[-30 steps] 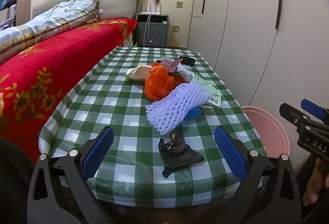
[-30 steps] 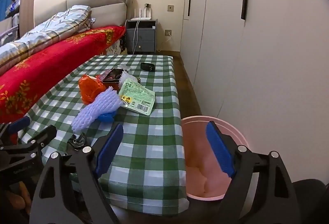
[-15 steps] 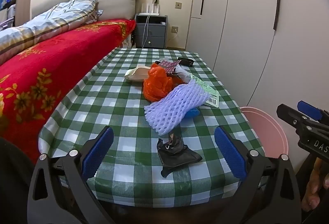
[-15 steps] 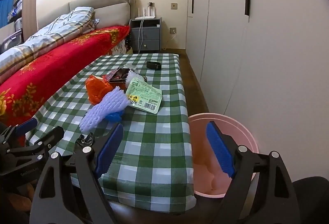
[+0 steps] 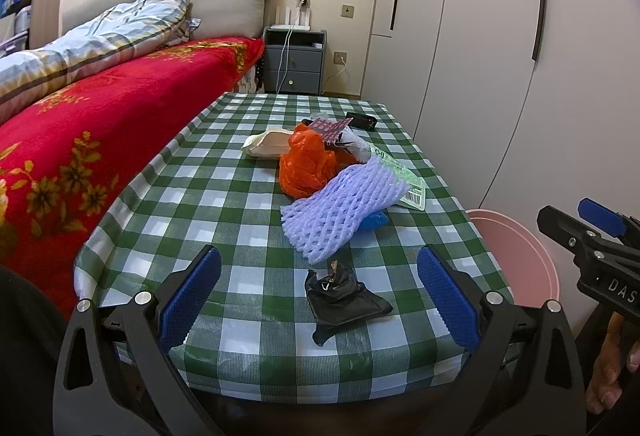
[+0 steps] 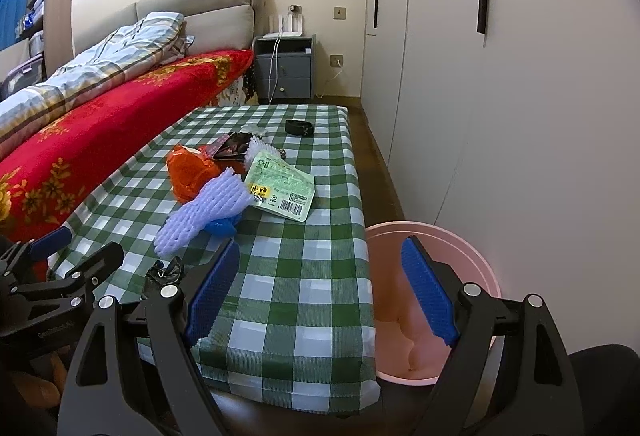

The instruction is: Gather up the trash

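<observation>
The left claw (image 5: 318, 294) is released, its blue pads spread wide above the near edge of the desk (image 5: 248, 196), which wears a green-and-white checked cloth. A crumpled black wrapper (image 5: 340, 294) lies on the cloth between the pads, touching neither. Beyond it, toward 12 o'clock, a lilac foam fruit net (image 5: 344, 206) rests over a blue scrap (image 5: 374, 220). Farther on sits a crumpled orange plastic bag (image 5: 306, 166), with a cream pouch (image 5: 266, 144) at its 10 o'clock and a green-printed label packet (image 5: 408, 184) at its 3 o'clock. A small black case (image 5: 361, 121) lies near the far end of the desk.

The right claw (image 6: 320, 294) is also released and holds nothing; its left pad hangs over the desk's near corner and its right pad over the pink bin (image 6: 476, 256), which stands on the floor just beside the desk at 3 o'clock. A red floral blanket (image 5: 80, 140) covers the bed at 9 o'clock.
</observation>
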Tool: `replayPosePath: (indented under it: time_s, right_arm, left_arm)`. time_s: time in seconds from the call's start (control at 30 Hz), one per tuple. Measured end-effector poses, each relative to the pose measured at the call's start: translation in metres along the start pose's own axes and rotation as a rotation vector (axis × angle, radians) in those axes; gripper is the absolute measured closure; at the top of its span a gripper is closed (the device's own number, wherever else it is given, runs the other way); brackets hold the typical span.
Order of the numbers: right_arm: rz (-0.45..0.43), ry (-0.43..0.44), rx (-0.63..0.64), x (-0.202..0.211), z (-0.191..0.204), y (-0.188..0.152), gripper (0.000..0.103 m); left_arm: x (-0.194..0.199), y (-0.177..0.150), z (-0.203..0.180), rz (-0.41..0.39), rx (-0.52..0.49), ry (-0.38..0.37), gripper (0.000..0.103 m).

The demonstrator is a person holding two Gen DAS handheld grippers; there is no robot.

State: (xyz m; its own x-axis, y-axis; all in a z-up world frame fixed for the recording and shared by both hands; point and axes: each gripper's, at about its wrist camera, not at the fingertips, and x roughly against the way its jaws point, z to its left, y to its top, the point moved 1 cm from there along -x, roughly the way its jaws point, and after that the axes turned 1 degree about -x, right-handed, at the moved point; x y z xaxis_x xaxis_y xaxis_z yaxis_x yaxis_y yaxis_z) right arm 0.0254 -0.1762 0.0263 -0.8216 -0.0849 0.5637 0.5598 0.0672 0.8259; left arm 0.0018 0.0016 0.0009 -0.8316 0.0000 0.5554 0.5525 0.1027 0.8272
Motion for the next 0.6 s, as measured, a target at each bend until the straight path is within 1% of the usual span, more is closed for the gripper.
replayPosePath:
  time_s: [0.6]
  right_arm:
    - [-0.004,0.007,0.003,0.0035,0.0025,-0.0006,0.021]
  left_arm:
    - [0.0006,-0.0005,0.0012,0.000,0.002,-0.002,0.008]
